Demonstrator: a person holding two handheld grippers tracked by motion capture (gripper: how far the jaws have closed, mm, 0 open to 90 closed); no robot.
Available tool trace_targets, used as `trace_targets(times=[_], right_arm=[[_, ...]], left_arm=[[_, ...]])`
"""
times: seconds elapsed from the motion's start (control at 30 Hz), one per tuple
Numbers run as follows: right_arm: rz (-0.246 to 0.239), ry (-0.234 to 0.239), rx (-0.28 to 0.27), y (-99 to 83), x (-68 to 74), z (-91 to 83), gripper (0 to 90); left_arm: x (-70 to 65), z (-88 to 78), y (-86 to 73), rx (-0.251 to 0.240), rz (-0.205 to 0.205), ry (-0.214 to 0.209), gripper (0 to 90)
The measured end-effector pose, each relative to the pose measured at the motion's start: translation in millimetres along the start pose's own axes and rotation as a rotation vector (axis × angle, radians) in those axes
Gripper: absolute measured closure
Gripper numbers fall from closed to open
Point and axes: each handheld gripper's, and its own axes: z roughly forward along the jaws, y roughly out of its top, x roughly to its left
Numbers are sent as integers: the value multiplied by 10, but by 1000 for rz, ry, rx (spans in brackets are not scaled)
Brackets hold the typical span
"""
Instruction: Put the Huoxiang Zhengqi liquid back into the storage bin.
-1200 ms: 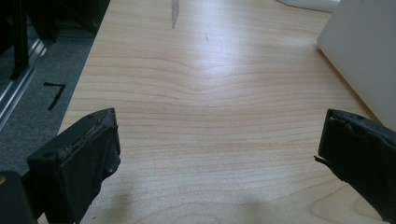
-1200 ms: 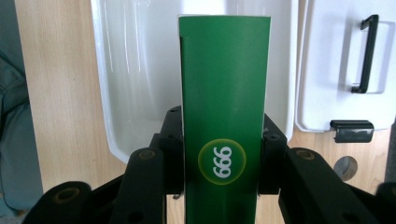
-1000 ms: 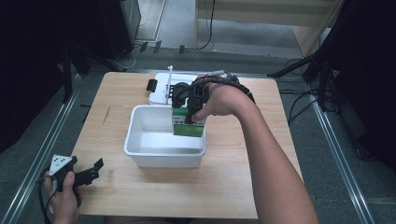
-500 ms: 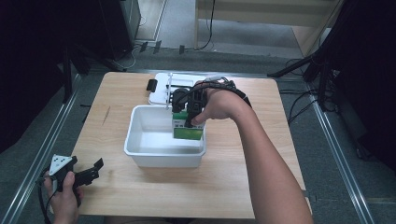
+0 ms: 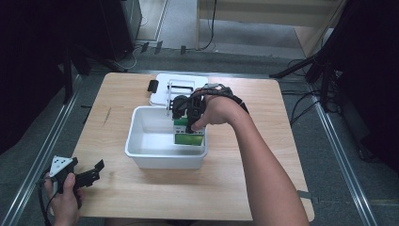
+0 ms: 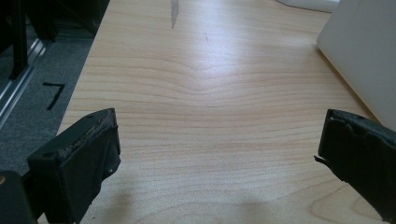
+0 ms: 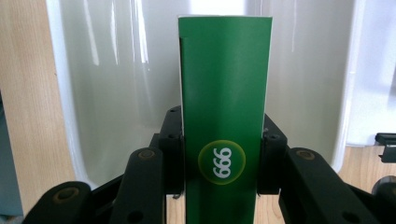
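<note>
Right gripper is clamped on a green box, pads pressing on its two narrow sides just above the yellow-ringed "666" mark. It holds the box inside the white tub, at the tub's right end, low between the walls; can't tell if it touches the bottom. In the right gripper view the box stands straight along the jaws with the tub's glossy floor behind it. A white lid lies flat on the table just beyond the tub. Left gripper sits at the near-left corner of the table, well apart from the tub, jaws spread wide with nothing but bare wood between them; the tub's outer wall shows at the right edge of the left gripper view.
</note>
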Motion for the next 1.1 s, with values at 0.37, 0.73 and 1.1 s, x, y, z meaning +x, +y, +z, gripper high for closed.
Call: trace_targets(times=[0.37,0.73,1.1], right_arm=[[-8,3,31,39,-5,125,638],[-2,13,49,45,-18,234,634],[9,8,46,43,-35,282,623]], left_arm=[[-1,2,0,-3,-3,-1,0],[1,1,0,-1,-3,-2,0],[2,2,0,-2,-6,-1,0]])
